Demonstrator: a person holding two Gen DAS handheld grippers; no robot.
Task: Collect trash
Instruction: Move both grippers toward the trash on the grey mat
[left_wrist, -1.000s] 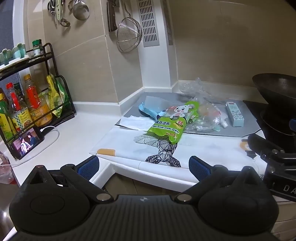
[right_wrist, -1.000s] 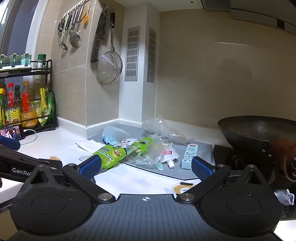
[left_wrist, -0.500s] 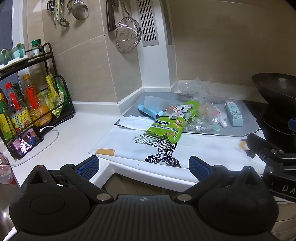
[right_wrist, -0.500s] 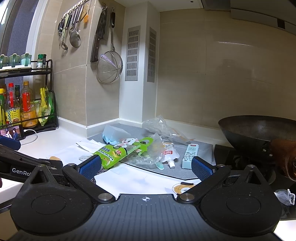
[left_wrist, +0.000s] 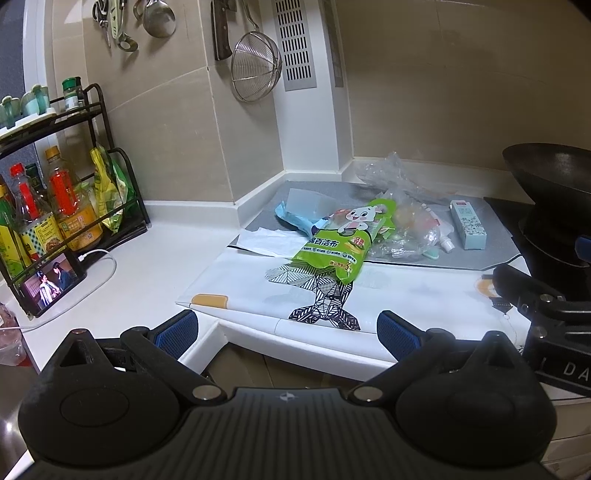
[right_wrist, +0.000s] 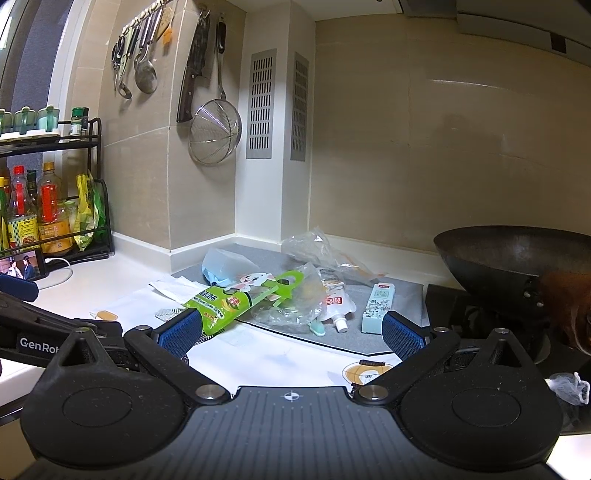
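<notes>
Kitchen corner, white counter with a grey mat at the back and a white printed sheet laid in front of it. Left gripper held off the counter's front edge, blue-padded fingers spread wide, nothing between them. Right gripper likewise spread wide and empty, held over the near part of the sheet. Trash sits in one loose pile at 12 o'clock from both grippers, straddling the mat's front edge. Green packet with a cartoon animal lies on top, its lower end out on the sheet over a black-and-white geometric print. Light blue wrapper at the packet's 10 o'clock in the left wrist view; white crumpled paper at its 9 o'clock. Clear plastic bags bunched just beside the packet at 3 o'clock, more clear film behind, against the wall. A white tube and a toothbrush head poke out of the plastic toward the front. Pale boxed item lies flat on the mat at the pile's 3 o'clock, apart from the plastic. Dark wok on the stove beyond that. Bottle rack and a small lit screen far off at 9 o'clock. Strainer and utensils hang on the tiled wall.
</notes>
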